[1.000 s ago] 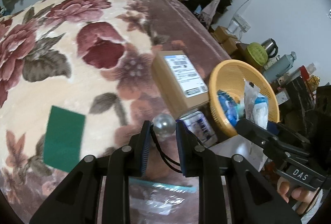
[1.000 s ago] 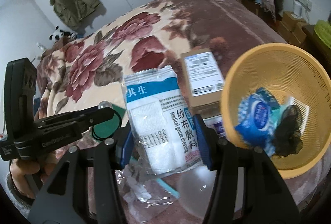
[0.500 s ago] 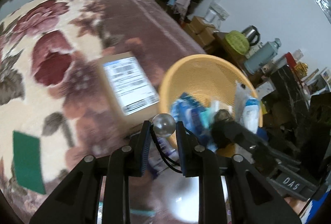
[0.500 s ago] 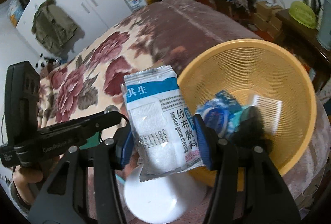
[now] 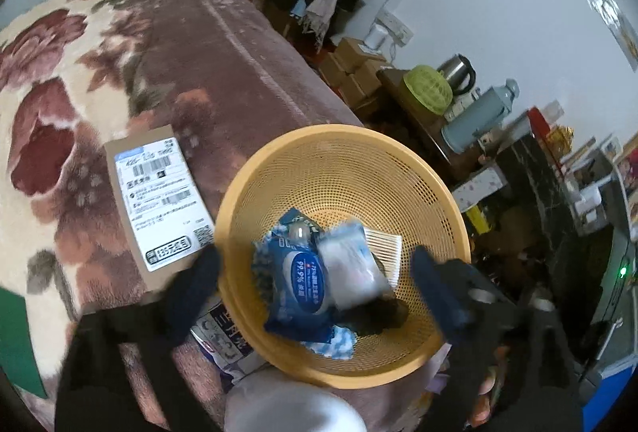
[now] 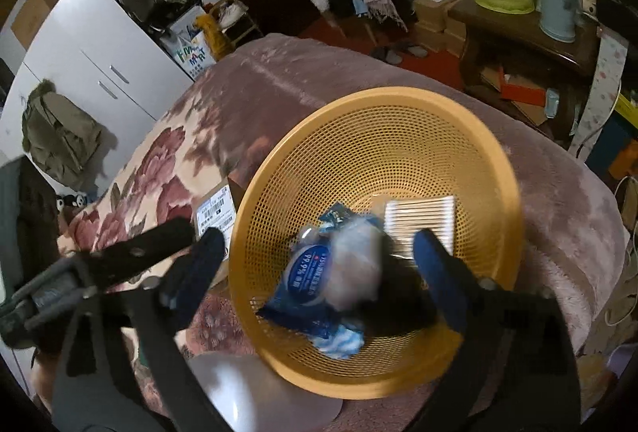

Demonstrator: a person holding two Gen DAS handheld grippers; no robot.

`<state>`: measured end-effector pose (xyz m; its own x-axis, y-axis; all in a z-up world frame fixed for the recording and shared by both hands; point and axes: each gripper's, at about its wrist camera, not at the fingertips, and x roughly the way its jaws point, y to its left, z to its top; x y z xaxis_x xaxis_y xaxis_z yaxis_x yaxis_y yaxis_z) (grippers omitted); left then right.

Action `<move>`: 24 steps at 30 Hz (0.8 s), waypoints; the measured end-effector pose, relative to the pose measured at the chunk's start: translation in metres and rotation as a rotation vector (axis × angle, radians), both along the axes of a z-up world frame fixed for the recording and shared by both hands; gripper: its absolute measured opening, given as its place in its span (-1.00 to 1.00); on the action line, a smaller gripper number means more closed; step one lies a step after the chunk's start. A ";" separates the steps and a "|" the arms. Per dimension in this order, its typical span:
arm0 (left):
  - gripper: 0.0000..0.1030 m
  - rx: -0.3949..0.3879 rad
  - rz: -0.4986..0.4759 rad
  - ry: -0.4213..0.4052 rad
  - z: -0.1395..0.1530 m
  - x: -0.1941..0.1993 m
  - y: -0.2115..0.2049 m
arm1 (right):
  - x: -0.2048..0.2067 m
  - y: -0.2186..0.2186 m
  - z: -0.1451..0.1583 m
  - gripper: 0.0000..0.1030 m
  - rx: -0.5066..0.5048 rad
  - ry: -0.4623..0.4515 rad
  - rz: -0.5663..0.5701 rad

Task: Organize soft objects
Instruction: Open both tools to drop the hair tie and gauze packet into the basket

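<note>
An orange mesh basket [image 5: 398,168] [image 6: 398,121] stands on the flowered blanket. In it lie a blue wet-wipes pack [image 5: 303,284] [image 6: 307,280], a pack of cotton swabs [image 6: 418,216], a dark soft item [image 5: 379,312] and the white medical gauze pack [image 5: 351,264] [image 6: 355,268], blurred. My left gripper [image 5: 315,268] is open wide over the basket; a small clear ball with a cord [image 5: 298,231] lies among the items. My right gripper [image 6: 315,252] is open wide above the basket, empty.
A cardboard box with a shipping label [image 5: 159,200] [image 6: 215,208] lies left of the basket. A green cloth [image 5: 12,336] is at the far left. A white round object [image 5: 287,404] [image 6: 255,392] sits near the front edge. Cluttered furniture stands beyond the bed.
Both grippers moved over the basket and opened. The right one let go of the gauze pack, the left one let go of the clear ball; both now lie in the basket.
</note>
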<state>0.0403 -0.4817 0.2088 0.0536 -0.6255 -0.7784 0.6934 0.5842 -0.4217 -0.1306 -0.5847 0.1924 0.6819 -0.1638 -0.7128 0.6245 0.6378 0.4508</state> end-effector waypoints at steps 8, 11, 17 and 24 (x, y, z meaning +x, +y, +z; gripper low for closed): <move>0.99 0.048 0.053 -0.078 0.000 0.010 0.033 | 0.000 0.010 0.000 1.00 -0.018 0.027 0.025; 0.99 0.055 0.071 -0.090 0.003 0.014 0.047 | 0.001 0.016 0.000 1.00 -0.023 0.036 0.036; 0.99 0.087 0.089 -0.124 0.009 0.017 0.073 | 0.007 0.031 0.008 1.00 -0.041 0.052 0.054; 0.99 0.096 0.093 -0.152 0.018 0.016 0.110 | 0.016 0.056 0.021 1.00 -0.074 0.063 0.096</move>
